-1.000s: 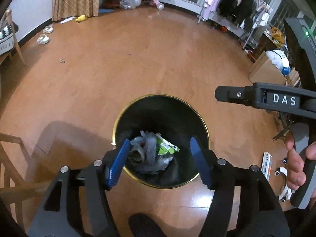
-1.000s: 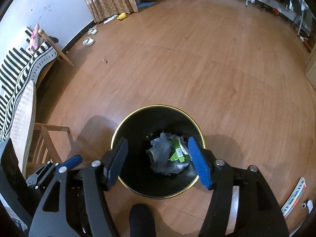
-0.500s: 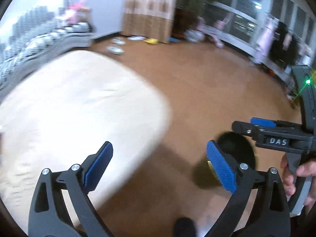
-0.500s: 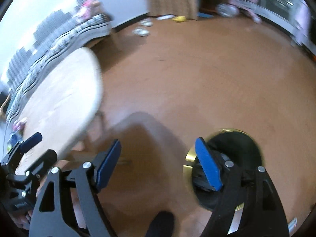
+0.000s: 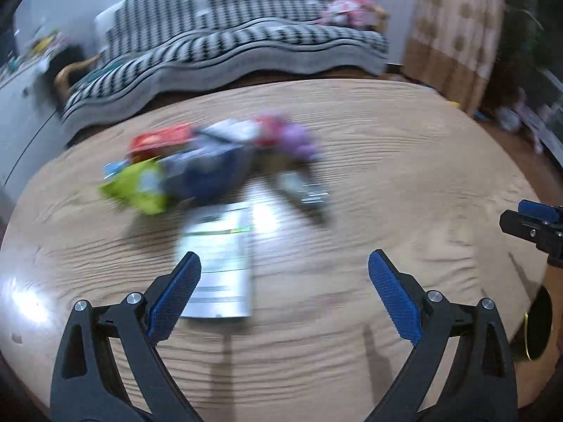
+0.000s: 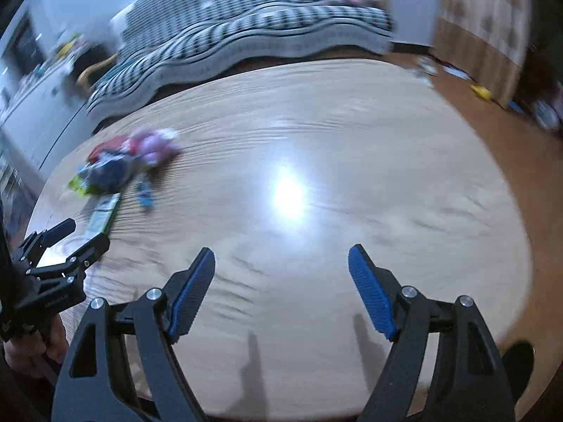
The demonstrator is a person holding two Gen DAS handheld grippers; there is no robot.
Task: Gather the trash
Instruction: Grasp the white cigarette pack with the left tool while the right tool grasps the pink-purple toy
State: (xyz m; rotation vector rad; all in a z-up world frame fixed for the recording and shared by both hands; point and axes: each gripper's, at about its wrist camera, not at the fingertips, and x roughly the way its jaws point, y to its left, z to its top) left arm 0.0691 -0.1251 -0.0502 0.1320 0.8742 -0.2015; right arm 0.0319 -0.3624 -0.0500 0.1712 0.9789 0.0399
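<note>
The left gripper (image 5: 283, 293) angles down over the worktop (image 5: 404, 161), jaws wide and empty — the pile of wrappers (image 5: 211, 165) lies just ahead of them, a flat white packet (image 5: 220, 263) nearest. It would do best to straddle one piece, then close. The right gripper (image 6: 281, 290), also open and empty, tilts down over bare wood — the pile is well to its left.

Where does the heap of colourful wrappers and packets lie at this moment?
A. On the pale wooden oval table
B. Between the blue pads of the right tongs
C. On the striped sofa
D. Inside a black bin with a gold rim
A: the blurred heap of colourful wrappers and packets rests on the pale wooden oval table, ahead of the open, empty left tongs, with the striped sofa behind the table.
</note>
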